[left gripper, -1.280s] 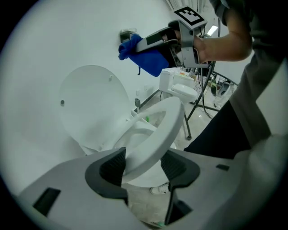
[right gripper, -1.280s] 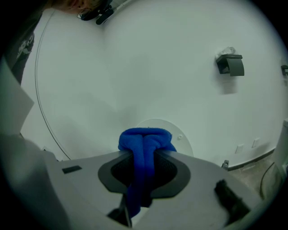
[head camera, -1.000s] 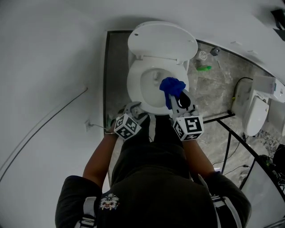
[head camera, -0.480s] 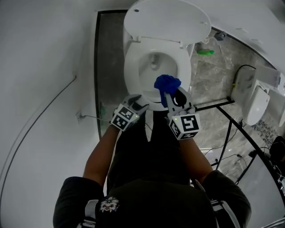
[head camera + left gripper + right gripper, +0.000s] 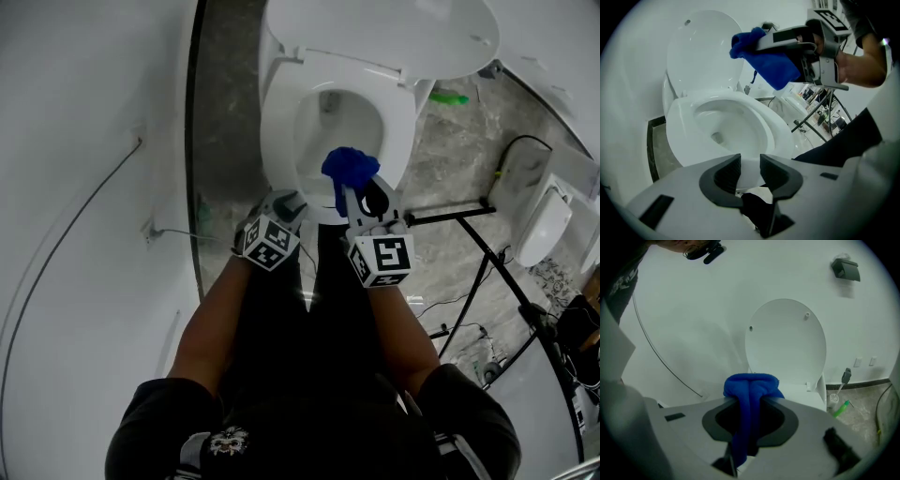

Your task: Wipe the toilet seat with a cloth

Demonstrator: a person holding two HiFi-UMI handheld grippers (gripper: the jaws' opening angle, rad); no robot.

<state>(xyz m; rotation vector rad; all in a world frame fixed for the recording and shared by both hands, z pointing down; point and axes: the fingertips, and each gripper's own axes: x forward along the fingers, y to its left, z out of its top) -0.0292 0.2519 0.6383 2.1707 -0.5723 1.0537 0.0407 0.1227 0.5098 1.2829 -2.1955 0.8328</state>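
Note:
The white toilet seat (image 5: 278,131) lies down on the bowl, and its lid (image 5: 375,28) stands up against the wall. My right gripper (image 5: 352,192) is shut on a blue cloth (image 5: 349,167), which hangs bunched over the front right of the seat. From the left gripper view the cloth (image 5: 771,65) is above the seat (image 5: 768,124), apart from it. My left gripper (image 5: 284,202) hovers at the seat's front left edge. Its jaws have just been closing and stand part open (image 5: 750,161) with nothing gripped. The seat's front rim shows through the gap. The cloth (image 5: 751,385) fills the right jaws (image 5: 749,404).
A green bottle (image 5: 453,97) and a toilet brush (image 5: 840,390) stand on the marble floor right of the toilet. A black metal frame (image 5: 487,253) and a second white fixture (image 5: 544,230) lie further right. A white wall with a thin cable (image 5: 75,234) runs close on the left.
Both grippers have sunk toward the front of the toilet seat, and the toilet now fills more of the head view. The blue cloth stays in the right gripper.

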